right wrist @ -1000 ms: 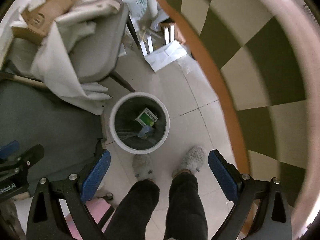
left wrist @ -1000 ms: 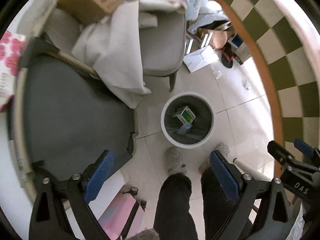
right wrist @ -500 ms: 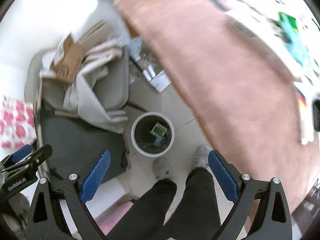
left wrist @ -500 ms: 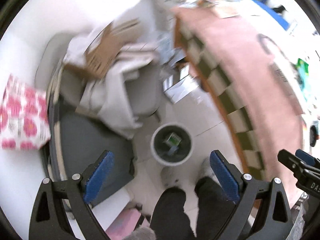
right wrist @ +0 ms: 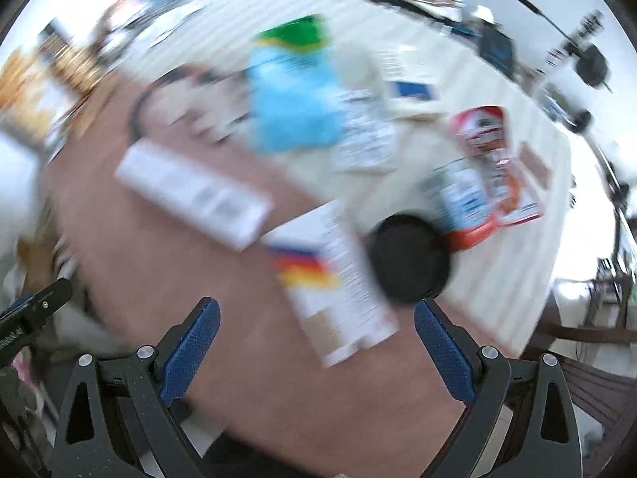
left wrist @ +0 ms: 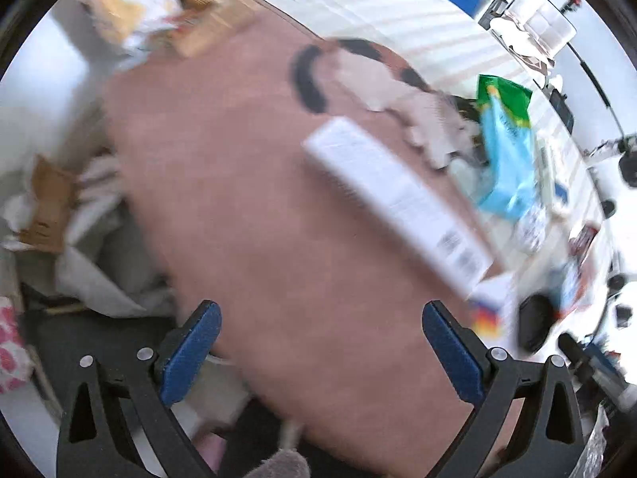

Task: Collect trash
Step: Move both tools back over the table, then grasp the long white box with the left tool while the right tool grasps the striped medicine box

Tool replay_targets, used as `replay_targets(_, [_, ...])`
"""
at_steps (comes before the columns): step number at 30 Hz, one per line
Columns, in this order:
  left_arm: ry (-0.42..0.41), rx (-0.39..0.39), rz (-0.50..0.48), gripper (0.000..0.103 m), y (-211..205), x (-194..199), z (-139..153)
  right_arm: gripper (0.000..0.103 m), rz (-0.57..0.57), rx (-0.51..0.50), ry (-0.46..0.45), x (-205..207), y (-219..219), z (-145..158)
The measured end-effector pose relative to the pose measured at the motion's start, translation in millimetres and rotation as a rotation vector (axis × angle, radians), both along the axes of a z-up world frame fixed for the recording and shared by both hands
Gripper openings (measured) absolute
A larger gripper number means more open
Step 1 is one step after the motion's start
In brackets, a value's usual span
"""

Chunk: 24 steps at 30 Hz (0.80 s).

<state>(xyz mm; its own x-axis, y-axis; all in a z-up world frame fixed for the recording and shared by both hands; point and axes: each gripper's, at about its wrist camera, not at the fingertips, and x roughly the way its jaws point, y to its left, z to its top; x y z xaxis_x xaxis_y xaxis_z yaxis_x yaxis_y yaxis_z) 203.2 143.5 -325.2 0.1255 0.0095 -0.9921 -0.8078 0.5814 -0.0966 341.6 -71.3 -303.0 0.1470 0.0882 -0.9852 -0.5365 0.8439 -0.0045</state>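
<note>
**Left wrist and right wrist views: both grippers empty above a littered tabletop**

Left wrist view is motion-blurred. The left gripper [left wrist: 318, 352] hangs over the pinkish-brown tabletop [left wrist: 247, 207] with its jaws spread wide and nothing between them. Ahead of it a long white box [left wrist: 394, 195] lies slantwise on the cloth. Past that box lie a blue and green bag [left wrist: 505, 147] and a dark ring-shaped thing [left wrist: 306, 79]; what the ring is cannot be told through the blur. At the left edge, off the tabletop, a piece of brown cardboard [left wrist: 47, 199] rests on pale fabric.

The right gripper [right wrist: 316, 348] likewise has its jaws wide apart and empty. Just ahead of it a white carton with a red and yellow patch [right wrist: 338, 283] lies flat, its far side just beside a round black lid-like object [right wrist: 408, 259]. A red and white packet [right wrist: 493, 171] lies beyond the black object on the cream-striped part of the tabletop.
</note>
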Motion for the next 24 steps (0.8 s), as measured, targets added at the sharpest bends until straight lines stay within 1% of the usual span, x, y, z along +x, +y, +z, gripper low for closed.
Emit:
replay_targets(2, [0.014,-0.056,0.048,0.103,5.8,32.6,-15.1,0.099,-0.054,-0.004,-0.005,30.0,-8.4,-7.3])
replay_targets(5, [0.041,-0.139,0.141,0.103,16.6,68.6,-46.3,0.099,-0.12,-0.012,-0.004,66.0,-18.6,-18.9])
replay_targets(7, [0.051,-0.189,0.194,0.103,22.6,80.4,-65.3,0.099,-0.155,-0.014,0.01,80.8,-23.2,-27.9])
replay_targets(8, [0.053,-0.211,0.218,0.1,24.9,85.8,-75.2,0.099,-0.163,-0.018,0.016,85.3,-24.7,-32.0])
replay_targets(9, [0.059,-0.218,0.231,0.096,26.0,88.5,-80.6,0.099,-0.166,-0.018,0.023,88.6,-26.3,-36.1])
replay_targets(11, [0.065,-0.214,0.222,0.066,25.8,92.5,-87.1,0.099,-0.161,-0.025,0.035,91.6,-27.6,-43.6])
replay_targets(13, [0.069,-0.177,0.175,0.064,22.6,92.3,-85.8,0.099,-0.14,-0.027,0.048,89.6,-24.0,-47.9])
replay_targets(15, [0.084,-0.123,0.072,0.058,14.4,89.4,-81.7,0.099,-0.113,-0.031,0.054,85.5,-21.8,-51.7])
replay_targets(16, [0.096,-0.087,0.01,0.055,8.1,86.8,-78.8,0.099,-0.099,-0.031,0.063,82.6,-20.4,-54.2])
replay_targets(17, [0.121,-0.036,-0.085,0.055,-2.8,82.1,-75.6,0.099,-0.074,-0.03,0.079,78.1,-18.0,-57.2])
replay_targets(20, [0.197,0.077,-0.302,0.054,-37.9,58.0,-72.5,0.099,-0.009,-0.038,0.111,60.0,-14.4,-62.3])
replay_targets(21, [0.21,0.077,-0.352,0.054,-49.5,47.8,-74.4,0.099,0.029,-0.047,0.129,48.4,-13.7,-66.3])
replay_targets(22, [0.217,0.072,-0.375,0.052,-57.4,39.0,-76.3,0.099,0.053,-0.058,0.143,40.2,-13.7,-70.1])
replay_targets(24, [0.221,0.037,-0.381,0.052,-69.4,21.7,-81.5,0.099,0.099,-0.083,0.176,22.5,-15.0,-79.8])
